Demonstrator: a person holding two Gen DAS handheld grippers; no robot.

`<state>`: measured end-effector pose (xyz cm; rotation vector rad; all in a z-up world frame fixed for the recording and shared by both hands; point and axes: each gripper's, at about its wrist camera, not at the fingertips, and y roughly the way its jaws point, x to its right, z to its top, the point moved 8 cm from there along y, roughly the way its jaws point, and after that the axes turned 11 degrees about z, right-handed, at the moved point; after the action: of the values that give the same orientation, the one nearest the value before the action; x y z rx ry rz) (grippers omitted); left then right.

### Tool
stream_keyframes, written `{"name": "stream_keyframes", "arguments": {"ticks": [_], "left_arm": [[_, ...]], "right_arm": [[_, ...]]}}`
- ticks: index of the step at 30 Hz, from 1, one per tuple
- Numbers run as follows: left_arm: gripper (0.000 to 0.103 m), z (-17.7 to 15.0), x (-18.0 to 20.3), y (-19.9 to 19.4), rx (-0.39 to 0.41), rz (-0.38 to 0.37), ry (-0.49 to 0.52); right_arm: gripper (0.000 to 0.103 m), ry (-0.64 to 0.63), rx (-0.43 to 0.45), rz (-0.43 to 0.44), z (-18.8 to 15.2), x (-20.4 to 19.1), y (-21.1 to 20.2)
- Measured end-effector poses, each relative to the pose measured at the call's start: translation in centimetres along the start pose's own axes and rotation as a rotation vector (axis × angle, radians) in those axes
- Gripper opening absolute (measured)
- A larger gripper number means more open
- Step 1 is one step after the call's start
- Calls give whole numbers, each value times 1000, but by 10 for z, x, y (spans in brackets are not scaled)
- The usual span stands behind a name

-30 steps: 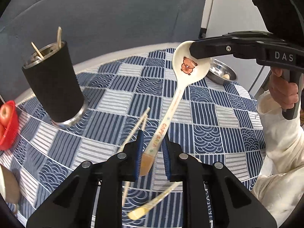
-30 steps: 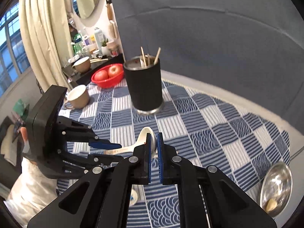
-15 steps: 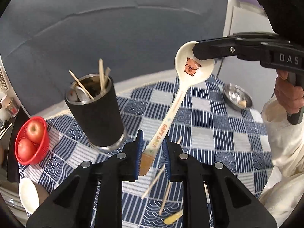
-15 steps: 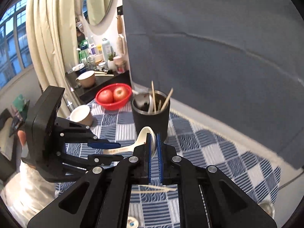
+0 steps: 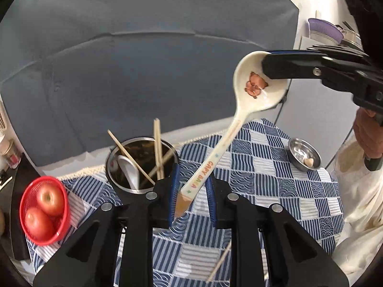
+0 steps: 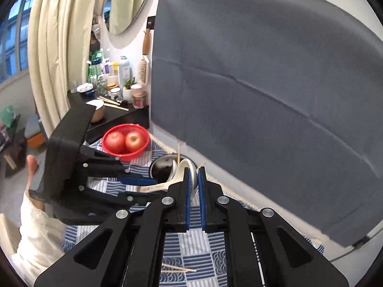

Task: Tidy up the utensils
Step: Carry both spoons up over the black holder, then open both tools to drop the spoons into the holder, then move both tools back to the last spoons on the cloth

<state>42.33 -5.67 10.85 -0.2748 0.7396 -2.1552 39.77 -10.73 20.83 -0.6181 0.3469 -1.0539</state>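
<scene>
A cream ceramic spoon [image 5: 239,119] with a bear print hangs in the air between both grippers. My left gripper [image 5: 191,179] is shut on its handle end, which lies slantwise across the blue pads. My right gripper [image 5: 265,67] is shut on the rim of the bowl. In the right wrist view the spoon [image 6: 155,186] runs from my right gripper [image 6: 195,169] to the left gripper [image 6: 156,188]. Just below and left of the handle end stands a black cup with a steel rim [image 5: 112,174]. It holds a white spoon [image 5: 129,169] and chopsticks [image 5: 157,148].
Loose chopsticks [image 5: 220,260] lie on the blue checked tablecloth [image 5: 263,179]. A red basket of apples [image 5: 43,205] sits at the table's left edge and a small steel dish [image 5: 304,153] at the right. A grey backdrop stands behind. A crowded side counter [image 6: 112,71] lies beyond the basket.
Both grippers have risen together with the spoon and come closer to the black cup. I now look down into the cup, and the table sits lower in view.
</scene>
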Motion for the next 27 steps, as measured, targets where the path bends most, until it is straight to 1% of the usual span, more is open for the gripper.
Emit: {"name": "stream_keyframes", "arguments": {"ticks": [4, 7, 9, 10, 11, 12, 13, 15, 16, 18, 21, 23, 25, 27], "left_arm": [[24, 14, -16, 15, 18, -16, -1], [25, 20, -24, 32, 6, -24, 6], [25, 20, -28, 42, -14, -10, 17], [33, 19, -31, 48, -24, 7, 19], [63, 16, -33, 53, -33, 24, 20], [79, 12, -36, 57, -41, 35, 16], [90, 9, -37, 58, -41, 32, 10], [88, 2, -39, 55, -33, 16, -14], [89, -1, -40, 54, -30, 18, -20], [93, -9, -45, 51, -20, 53, -22], [96, -23, -49, 53, -49, 55, -54], [97, -30, -51, 54, -60, 67, -60], [97, -39, -50, 55, -79, 79, -56], [97, -48, -49, 55, -95, 93, -59]], "right_arm": [[7, -19, -1, -43, 13, 1, 10], [7, -55, -21, -91, 18, 1, 23], [8, -50, -39, -86, 19, 1, 34], [8, -47, -46, -81, 19, 1, 39], [11, -45, -63, -83, 18, 4, 48], [17, -44, -72, -98, 16, 6, 53], [20, -44, -75, -121, 14, 10, 57], [35, -39, -74, -143, 7, 17, 59], [39, -32, -73, -149, 5, 21, 59], [56, -8, -65, -144, -2, 29, 57], [67, 35, -58, -125, -11, 39, 54], [72, 47, -66, -124, -20, 45, 53], [74, 66, -73, -116, -30, 49, 51], [80, 86, -80, -110, -39, 52, 52]]}}
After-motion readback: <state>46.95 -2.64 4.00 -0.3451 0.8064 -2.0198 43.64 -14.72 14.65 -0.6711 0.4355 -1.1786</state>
